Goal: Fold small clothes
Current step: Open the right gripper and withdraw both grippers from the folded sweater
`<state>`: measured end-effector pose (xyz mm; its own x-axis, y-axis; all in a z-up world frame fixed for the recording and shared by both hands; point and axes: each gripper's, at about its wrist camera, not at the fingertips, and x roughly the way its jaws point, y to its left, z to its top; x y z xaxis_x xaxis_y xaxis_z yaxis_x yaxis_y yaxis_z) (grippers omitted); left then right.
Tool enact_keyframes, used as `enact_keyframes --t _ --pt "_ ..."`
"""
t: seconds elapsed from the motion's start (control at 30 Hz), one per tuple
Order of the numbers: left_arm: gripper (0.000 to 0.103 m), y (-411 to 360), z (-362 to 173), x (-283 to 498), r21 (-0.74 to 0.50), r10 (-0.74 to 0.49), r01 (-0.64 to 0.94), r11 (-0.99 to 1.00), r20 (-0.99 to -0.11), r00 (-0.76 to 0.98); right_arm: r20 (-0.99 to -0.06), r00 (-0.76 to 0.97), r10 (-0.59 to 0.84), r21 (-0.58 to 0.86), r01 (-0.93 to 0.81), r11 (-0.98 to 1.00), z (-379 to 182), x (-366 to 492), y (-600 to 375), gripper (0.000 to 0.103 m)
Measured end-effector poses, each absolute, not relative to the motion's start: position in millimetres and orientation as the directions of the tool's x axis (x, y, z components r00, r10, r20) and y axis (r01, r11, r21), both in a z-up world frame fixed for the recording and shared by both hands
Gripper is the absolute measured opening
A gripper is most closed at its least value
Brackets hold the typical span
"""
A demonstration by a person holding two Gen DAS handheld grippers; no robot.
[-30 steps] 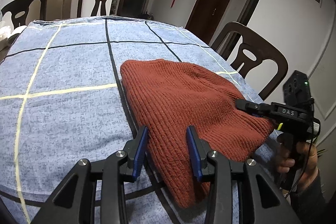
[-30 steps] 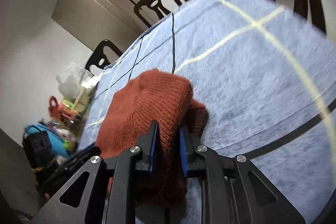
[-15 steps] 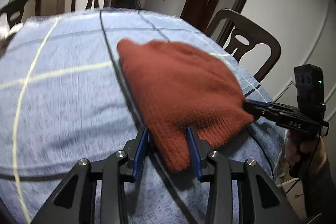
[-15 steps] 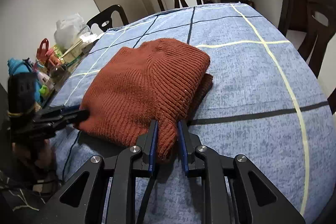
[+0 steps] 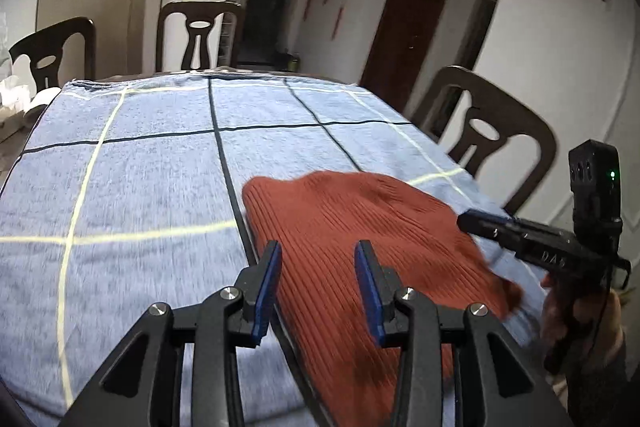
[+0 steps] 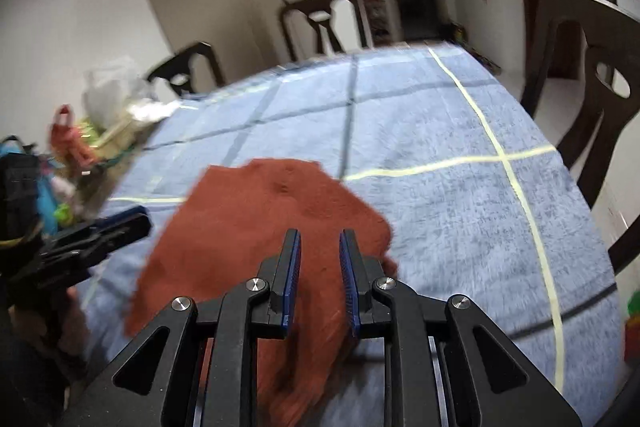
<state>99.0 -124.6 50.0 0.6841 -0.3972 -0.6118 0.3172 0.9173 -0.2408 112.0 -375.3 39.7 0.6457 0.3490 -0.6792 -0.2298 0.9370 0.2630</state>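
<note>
Faintly, "DAS" marks the right gripper (image 5: 476, 221).

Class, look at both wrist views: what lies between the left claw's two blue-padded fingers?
The rust-red ribbed knit garment on the blue checked cloth shows in the gap of the left claw; its pads stand apart, not pressing it. Seen in the left wrist view.

Lettering on right gripper (image 5: 472, 221): pale letters on its black side, blurred, seemingly "DAS".
Other readable text: none in either view.
</note>
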Motion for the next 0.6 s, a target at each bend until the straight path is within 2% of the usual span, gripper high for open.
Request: enact_keyframes --t 0.07,0.13,0.33,0.47,0.6 --pt "0.04 -130 39 111 -0.257 -0.403 0.311 0.915 -0.639 0.655 -0.713 0.608 0.351 0.281 -0.211 0.936 21 124 -375 0.02" --pt "0.041 -133 27 117 -0.243 -0.387 0.305 0.921 -0.667 0.637 -0.693 0.613 0.378 0.317 -0.212 0.925 17 125 -379 0.02" --pt "0.04 -125 31 104 -0.245 -0.385 0.298 0.922 -0.651 0.654 -0.687 0.632 0.358 0.279 -0.225 0.934 33 105 -383 0.02" --pt "0.04 -113 42 74 -0.265 -0.421 0.327 0.907 -0.618 0.664 -0.657 0.64 0.399 0.281 -0.284 0.917 49 72 -383 0.02" --pt "0.04 -109 32 57 -0.294 -0.458 0.355 0.887 -0.648 0.608 -0.675 0.611 0.415 0.27 -0.319 0.908 42 54 -378 0.02"
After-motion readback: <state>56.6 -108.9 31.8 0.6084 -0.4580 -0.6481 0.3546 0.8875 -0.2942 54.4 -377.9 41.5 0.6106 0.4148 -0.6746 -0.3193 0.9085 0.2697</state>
